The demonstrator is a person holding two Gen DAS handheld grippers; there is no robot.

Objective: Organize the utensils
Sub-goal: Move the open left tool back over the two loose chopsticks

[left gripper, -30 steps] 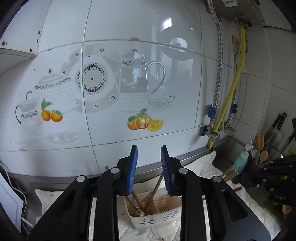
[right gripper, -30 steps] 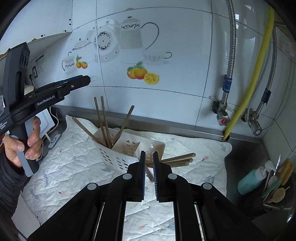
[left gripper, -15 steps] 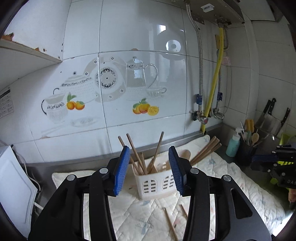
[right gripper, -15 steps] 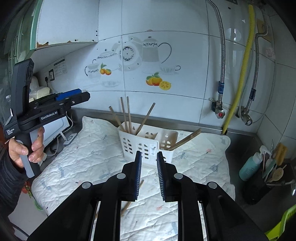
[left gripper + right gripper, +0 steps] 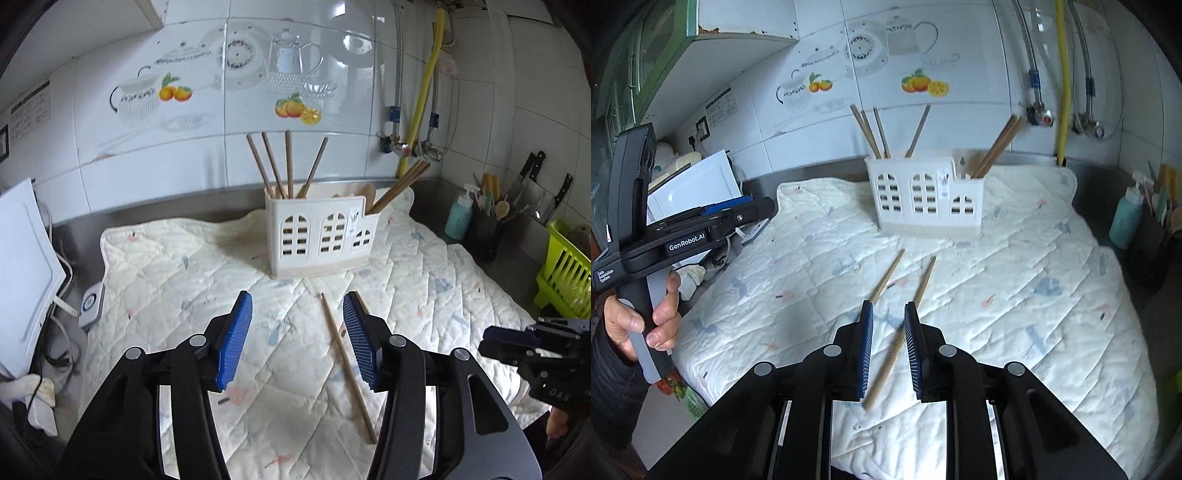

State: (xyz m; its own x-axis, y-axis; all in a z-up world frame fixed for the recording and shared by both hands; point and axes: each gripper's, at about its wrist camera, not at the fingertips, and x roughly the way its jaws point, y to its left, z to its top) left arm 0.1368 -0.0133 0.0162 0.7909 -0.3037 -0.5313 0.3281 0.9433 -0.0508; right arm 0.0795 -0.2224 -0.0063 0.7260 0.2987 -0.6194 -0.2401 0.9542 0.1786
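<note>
The jaws of the left gripper (image 5: 297, 334) have just been opening and are standing wide with nothing between the blue ribbed pads, while the jaws of the right gripper (image 5: 888, 347) are standing narrowly apart, gripping nothing; a chopstick on the cloth below is showing through the gap. Two loose brown wooden chopsticks, one (image 5: 886, 275) to the left and one (image 5: 903, 332) to the right, are lying on the white quilted cloth (image 5: 1034, 295), side by side and slightly splayed, in front of the holder. The white plastic utensil holder with arched cut-out windows (image 5: 321, 236) is standing upright near the back of the cloth, holding four upright wooden chopsticks (image 5: 286, 166) in its left part and a leaning bundle of wooden chopsticks (image 5: 402, 184) in its lower right part. A hand (image 5: 639, 321) in a dark sleeve is gripping the left gripper's handle at the left of the right wrist view. Behind, a white tiled wall with teapot and fruit prints (image 5: 236, 74) and a yellow hose (image 5: 424, 92) are showing; a teal bottle (image 5: 458, 218) and a lime green rack (image 5: 565, 266) are sitting off to the right.
</note>
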